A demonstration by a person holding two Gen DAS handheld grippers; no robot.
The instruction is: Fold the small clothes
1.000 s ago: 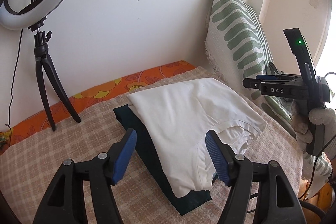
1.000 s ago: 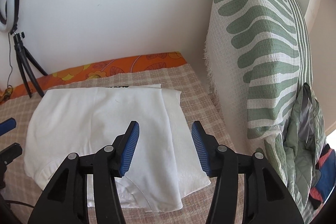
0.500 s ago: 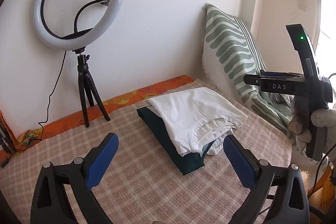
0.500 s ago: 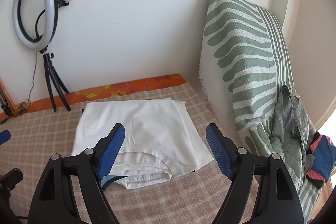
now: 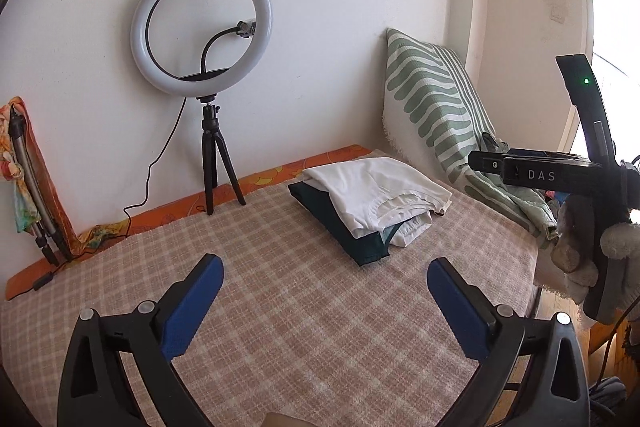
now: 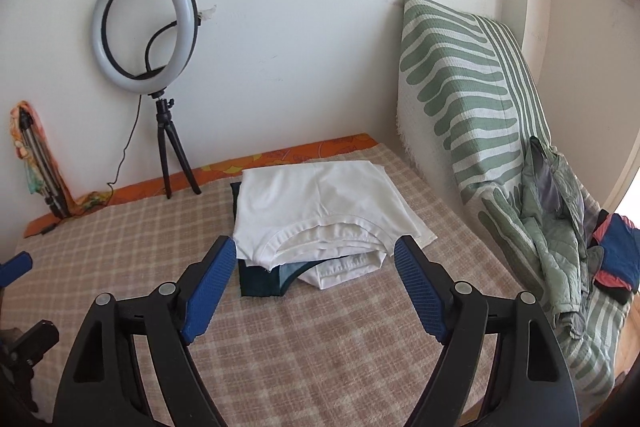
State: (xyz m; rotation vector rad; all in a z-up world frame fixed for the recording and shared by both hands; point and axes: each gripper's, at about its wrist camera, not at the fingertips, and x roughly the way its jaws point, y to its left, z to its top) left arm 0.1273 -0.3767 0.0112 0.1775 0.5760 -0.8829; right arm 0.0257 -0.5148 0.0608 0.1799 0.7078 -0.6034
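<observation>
1. Lying on the checked blanket [image 6: 320, 339], the folded white garment [image 6: 320, 203] sits on top of a folded dark green garment [image 6: 260, 283], the two forming one small stack near the far right corner of the bed.
2. Right gripper [image 6: 314, 287]: its blue pads stand wide apart with nothing between them; the stack's near edge lies just beyond the fingertips, apart from them.
3. Left gripper [image 5: 324, 301]: spread to its widest and holding nothing, with bare blanket between its pads; the stack [image 5: 372, 199] is well ahead and to the right of it.
4. In the right wrist view the white garment's long axis runs from the near edge toward the wall, its curved hemmed opening facing the gripper; whether that opening is a neck or a waist is hard to tell.
5. In that same view the dark green garment pokes out at the near left corner and along the stack's left edge.
6. A striped green cushion [image 6: 468, 95] leans at the right; a ring light [image 6: 144, 27] on a tripod stands by the wall at the left.
</observation>
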